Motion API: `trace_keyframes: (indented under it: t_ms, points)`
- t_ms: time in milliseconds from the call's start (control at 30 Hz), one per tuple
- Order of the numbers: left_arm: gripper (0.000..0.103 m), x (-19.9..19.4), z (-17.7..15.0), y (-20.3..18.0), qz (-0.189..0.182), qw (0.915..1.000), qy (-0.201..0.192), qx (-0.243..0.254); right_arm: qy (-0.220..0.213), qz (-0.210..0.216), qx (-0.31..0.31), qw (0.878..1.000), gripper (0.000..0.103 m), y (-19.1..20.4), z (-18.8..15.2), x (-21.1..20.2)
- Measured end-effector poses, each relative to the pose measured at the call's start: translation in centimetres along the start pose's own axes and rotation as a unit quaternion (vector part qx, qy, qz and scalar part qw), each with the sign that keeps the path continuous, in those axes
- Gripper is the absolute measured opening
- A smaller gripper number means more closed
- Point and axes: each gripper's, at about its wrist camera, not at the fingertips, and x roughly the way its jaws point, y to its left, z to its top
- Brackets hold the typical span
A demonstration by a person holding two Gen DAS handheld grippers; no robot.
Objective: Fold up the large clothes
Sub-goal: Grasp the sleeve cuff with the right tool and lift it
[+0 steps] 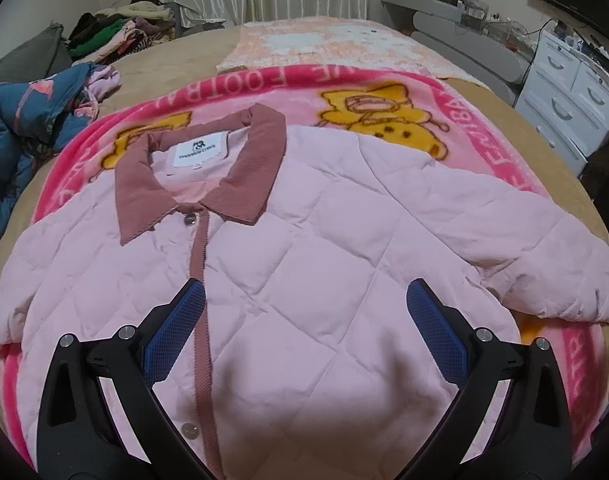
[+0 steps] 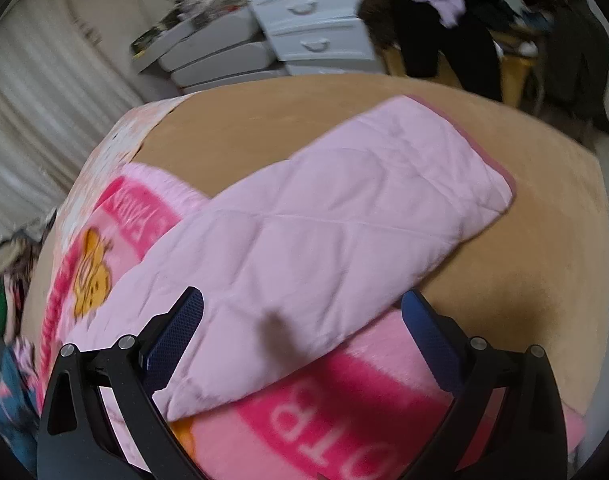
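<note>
Both grippers stand apart, holding nothing. Your left gripper (image 1: 304, 304) hovers over the pink quilted jacket's (image 1: 312, 240) chest; its sleeve (image 2: 344, 208) runs ahead of your right gripper (image 2: 302, 312). It looks puffy, light and probably slippery, so pinch the bound cuff (image 2: 500, 168).

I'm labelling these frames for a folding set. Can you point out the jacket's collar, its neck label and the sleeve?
collar (image 1: 240, 168): left wrist view, its right corduroy flap.
neck label (image 1: 202, 151): left wrist view, middle of the white tag.
sleeve (image 2: 344, 216): right wrist view, mid-length quilted surface.
</note>
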Motion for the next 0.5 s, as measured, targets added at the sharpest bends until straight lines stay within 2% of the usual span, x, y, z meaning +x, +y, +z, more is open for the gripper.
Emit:
trace_keyframes:
  t_ms: [167,267,333,400,467,500]
  points:
    - [0.095,2.2,0.4,0.1,0.003,0.9997,0.024,-0.007,0.019,-0.004,0.053,0.998,0.099,-2.7,1.3,2.8]
    - [0.095,3.3,0.5,0.6,0.013,0.9992,0.035,-0.013,0.042,0.015,0.112,0.993,0.099,-5.4,2.0,5.2]
    - [0.095,3.7,0.6,1.0,0.017,0.9990,0.039,-0.014,0.037,0.030,0.128,0.991,0.099,-6.3,2.4,6.0]
    - [0.095,3.8,0.8,1.3,0.017,0.9989,0.041,-0.014,0.022,0.036,0.118,0.992,0.099,-6.2,3.3,6.3]
    - [0.095,3.5,0.9,1.8,0.015,0.9989,0.040,-0.017,0.012,0.052,0.119,0.991,0.096,-6.4,3.9,6.9]
    - [0.095,3.4,1.0,1.9,0.014,0.9990,0.039,-0.018,0.001,0.058,0.119,0.991,0.086,-6.7,4.0,7.1]
